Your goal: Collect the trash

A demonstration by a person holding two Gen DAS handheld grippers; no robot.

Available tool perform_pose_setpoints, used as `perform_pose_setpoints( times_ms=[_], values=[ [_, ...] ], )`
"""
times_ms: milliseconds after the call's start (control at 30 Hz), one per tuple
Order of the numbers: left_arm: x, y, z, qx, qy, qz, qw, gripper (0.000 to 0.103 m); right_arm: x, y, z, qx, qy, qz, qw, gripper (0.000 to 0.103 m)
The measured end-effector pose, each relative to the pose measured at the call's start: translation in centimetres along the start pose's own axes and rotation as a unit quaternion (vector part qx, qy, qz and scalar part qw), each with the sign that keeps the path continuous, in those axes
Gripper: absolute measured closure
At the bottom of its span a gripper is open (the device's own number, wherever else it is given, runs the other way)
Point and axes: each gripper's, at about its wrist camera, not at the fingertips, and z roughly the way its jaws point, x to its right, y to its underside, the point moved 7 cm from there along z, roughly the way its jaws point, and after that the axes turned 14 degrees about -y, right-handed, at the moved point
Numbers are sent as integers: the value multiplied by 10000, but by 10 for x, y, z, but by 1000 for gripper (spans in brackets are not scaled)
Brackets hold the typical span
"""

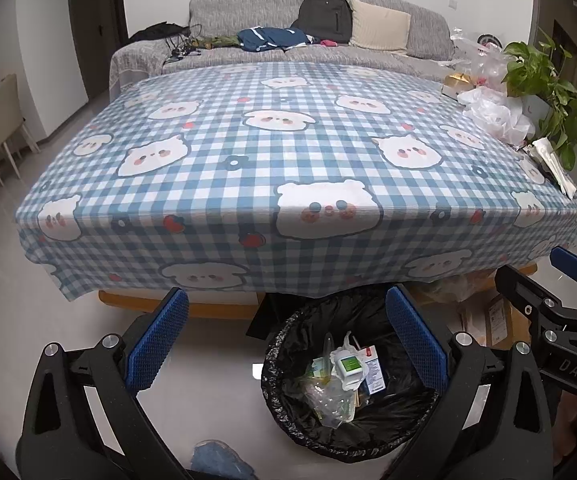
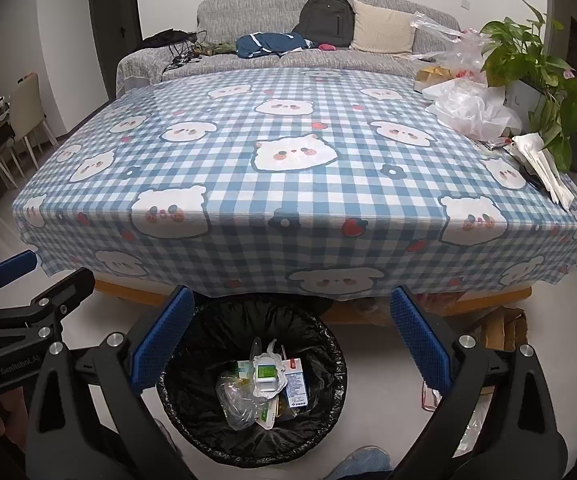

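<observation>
Both blue-padded black grippers, left [image 1: 286,334] and right [image 2: 292,334], spread wide, empty, above round black-lined trash bin [image 2: 330,344]. Bin on floor just before checked-cloth table [image 2: 288,168], holding cartons and plastic wrappers [image 2: 262,384].

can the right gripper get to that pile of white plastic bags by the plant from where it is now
Probably yes. The right gripper is open and empty over the trash bin, and the checked tablecloth between it and the white plastic bags is bare. The potted plant crowds only their far side.

"DAS" shows on the right tongs [image 1: 568,280]; "GenRobot.AI" on the left tongs [image 2: 20,276].
</observation>
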Motion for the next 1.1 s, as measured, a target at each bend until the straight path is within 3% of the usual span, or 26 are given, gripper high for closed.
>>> perform_pose_setpoints(
  times_ms=[1100],
  values=[
    [-4,8,2,-138,-36,-41,9999,6,-1,7,8,-113,-9,19,9999,8]
  ],
)
